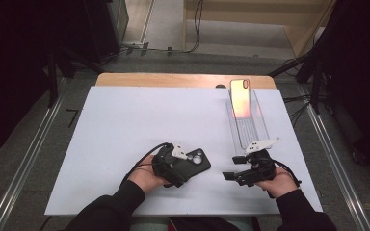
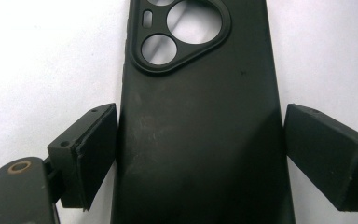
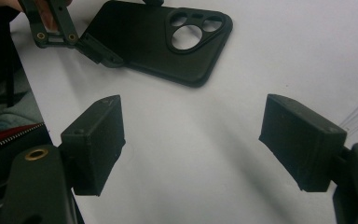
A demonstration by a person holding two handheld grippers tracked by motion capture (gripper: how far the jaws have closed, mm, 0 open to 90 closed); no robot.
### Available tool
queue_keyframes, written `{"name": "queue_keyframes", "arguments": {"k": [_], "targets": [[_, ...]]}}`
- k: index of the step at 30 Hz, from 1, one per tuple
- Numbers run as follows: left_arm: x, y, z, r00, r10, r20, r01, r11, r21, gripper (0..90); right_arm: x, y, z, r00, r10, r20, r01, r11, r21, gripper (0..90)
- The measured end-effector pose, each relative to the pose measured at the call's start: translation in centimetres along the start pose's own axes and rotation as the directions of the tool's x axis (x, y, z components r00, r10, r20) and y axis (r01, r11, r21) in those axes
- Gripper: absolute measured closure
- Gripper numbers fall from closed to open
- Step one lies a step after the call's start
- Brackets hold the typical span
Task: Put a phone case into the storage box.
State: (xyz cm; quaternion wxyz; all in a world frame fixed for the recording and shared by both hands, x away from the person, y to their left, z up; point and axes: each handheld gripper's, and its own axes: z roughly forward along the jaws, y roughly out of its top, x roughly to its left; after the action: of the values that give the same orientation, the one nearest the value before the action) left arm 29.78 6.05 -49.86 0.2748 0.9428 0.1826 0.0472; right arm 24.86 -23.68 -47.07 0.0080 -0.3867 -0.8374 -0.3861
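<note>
Left claw (image 2: 200,154) straddled the black case (image 2: 200,130), jaws apart beside its long edges; right claw (image 3: 191,144) gaped, empty; case likely light, flexible, best pinched edgewise.

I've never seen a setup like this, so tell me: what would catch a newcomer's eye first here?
Probably the glowing orange-pink phone, propped in a clear stand at the far right of the white table. Nearer the person, a black phone case with round camera cut-outs lies flat between the jaws of the left gripper, with narrow gaps at its sides. The right gripper waits open over bare table.
</note>
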Motion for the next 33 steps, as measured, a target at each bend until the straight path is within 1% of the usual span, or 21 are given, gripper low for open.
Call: {"name": "queue_keyframes", "arguments": {"k": [3,6,11,15,19,21,22,23,24,25,27,28,31,33], "targets": [[-0.1,0.0,0.0,1.0000,-0.001,-0.003,0.001,1.0000,-0.001,12.2,0.0,-0.1,0.0,1.0000,-0.004,0.005,0.004,1.0000,0.001,20.0],[-0.2,0.0,0.1,0.9998,0.010,-0.017,-0.010,0.9999,0.006,12.2,0.0,0.0,-0.1,1.0000,-0.005,0.007,0.005,1.0000,-0.002,20.0],[-0.3,0.2,0.0,0.9997,0.007,-0.023,-0.006,0.9997,0.023,13.8,0.1,0.0,0.0,0.9999,-0.007,0.009,0.007,1.0000,0.005,20.0],[-0.4,0.3,0.0,0.9996,-0.007,-0.028,0.008,0.9996,0.027,14.8,0.1,0.0,-0.1,0.9999,-0.009,0.006,0.009,0.9999,-0.006,20.0],[-0.3,0.4,0.0,0.9996,-0.016,-0.024,0.017,0.9994,0.030,15.5,0.0,0.0,0.0,0.9999,-0.010,0.008,0.010,0.9999,-0.007,20.0],[0.0,0.5,-0.2,0.9995,-0.031,-0.005,0.031,0.9990,0.033,15.6,0.0,0.0,0.0,1.0000,-0.002,0.000,0.002,0.9999,-0.012,20.0],[0.2,0.6,-0.2,0.9987,-0.051,0.006,0.051,0.9983,0.028,15.7,0.0,0.0,0.0,1.0000,0.002,-0.005,-0.002,0.9999,-0.015,20.0],[0.4,0.6,-0.4,0.9978,-0.063,0.021,0.063,0.9976,0.029,15.7,0.1,-0.1,0.0,1.0000,0.001,-0.004,-0.001,0.9998,-0.019,20.0],[0.5,0.6,-0.5,0.9967,-0.076,0.028,0.075,0.9969,0.024,15.7,0.1,-0.1,0.1,1.0000,-0.003,-0.005,0.003,0.9998,-0.019,20.0],[0.6,0.7,-0.7,0.9967,-0.076,0.028,0.075,0.9969,0.022,15.7,0.2,0.0,0.1,1.0000,-0.008,-0.004,0.008,0.9998,-0.018,20.0],[0.7,0.8,-1.2,0.9963,-0.082,0.027,0.082,0.9966,0.002,15.6,0.2,0.0,0.2,0.9998,-0.017,-0.001,0.017,0.9996,-0.023,19.9],[0.8,0.9,-1.5,0.9953,-0.090,0.036,0.090,0.9959,-0.008,15.6,0.2,-0.1,0.2,0.9998,-0.021,0.000,0.021,0.9995,-0.025,20.0],[1.0,1.1,-2.7,0.9952,-0.091,0.035,0.093,0.9951,-0.034,15.6,0.2,-0.1,0.2,0.9996,-0.028,-0.002,0.028,0.9990,-0.035,19.9],[1.1,1.3,-3.6,0.9939,-0.104,0.037,0.105,0.9931,-0.052,15.6,0.2,-0.1,0.2,0.9995,-0.032,0.000,0.032,0.9985,-0.044,19.9]]}}
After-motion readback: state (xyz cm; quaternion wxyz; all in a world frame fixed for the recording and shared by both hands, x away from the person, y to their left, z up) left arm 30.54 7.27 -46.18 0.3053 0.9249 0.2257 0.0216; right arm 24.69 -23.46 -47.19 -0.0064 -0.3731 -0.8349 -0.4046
